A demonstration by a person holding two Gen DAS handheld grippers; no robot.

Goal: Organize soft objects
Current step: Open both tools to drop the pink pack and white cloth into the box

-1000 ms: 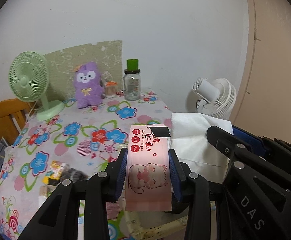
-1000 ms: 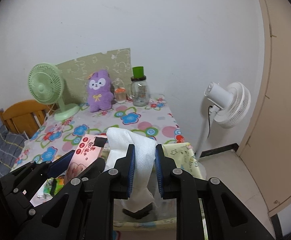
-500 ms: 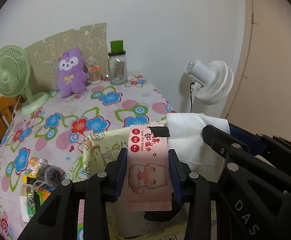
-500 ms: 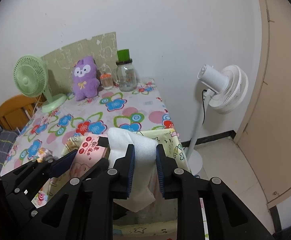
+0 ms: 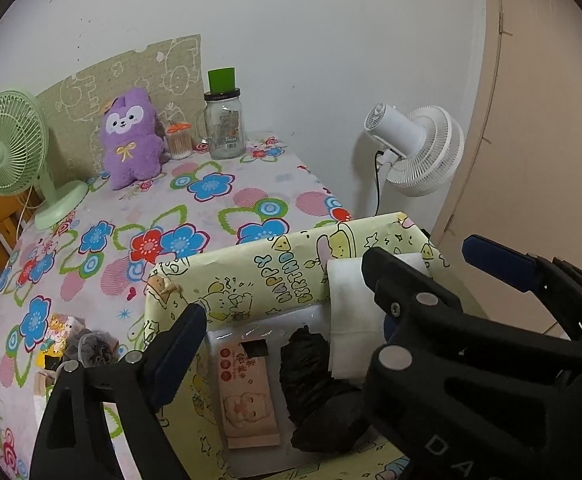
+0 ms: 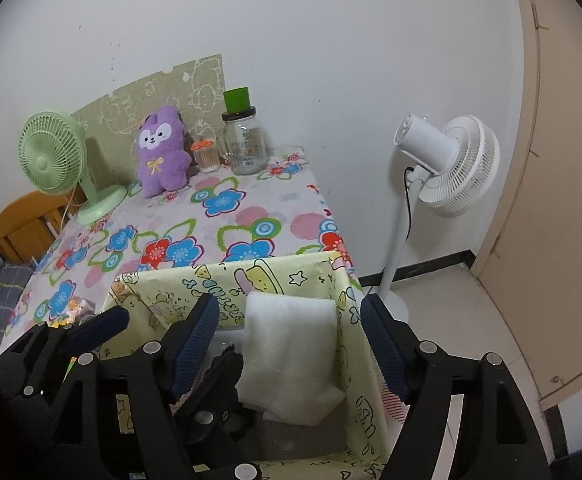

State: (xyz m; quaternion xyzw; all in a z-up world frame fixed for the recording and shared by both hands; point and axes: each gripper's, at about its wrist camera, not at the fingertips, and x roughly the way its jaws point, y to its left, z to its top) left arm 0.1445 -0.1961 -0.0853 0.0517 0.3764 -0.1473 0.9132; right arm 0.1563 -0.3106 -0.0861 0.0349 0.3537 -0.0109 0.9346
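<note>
- Releasing is the step in hand: over the yellow cartoon-print box [image 5: 275, 276] on the flowered table [image 5: 219, 200], both tongs are opening with nothing pressed between their pads.
- Left tongs [image 5: 279, 300] stand wide above the pink wipes pack [image 5: 247, 396], which lies inside the box beside a black crumpled thing [image 5: 315, 384].
- Right tongs [image 6: 289, 334] flank the white folded cloth [image 6: 291, 356], slumped against the box's far wall.
- Next, I judge, both should lift clear without snagging the rim, then turn to the grey fuzzy item [image 5: 93, 350] left of the box.
- Purple plush [image 5: 131, 138], green fan [image 5: 9, 148] and glass jar [image 5: 225, 128] stand well apart, obstructing nothing.
</note>
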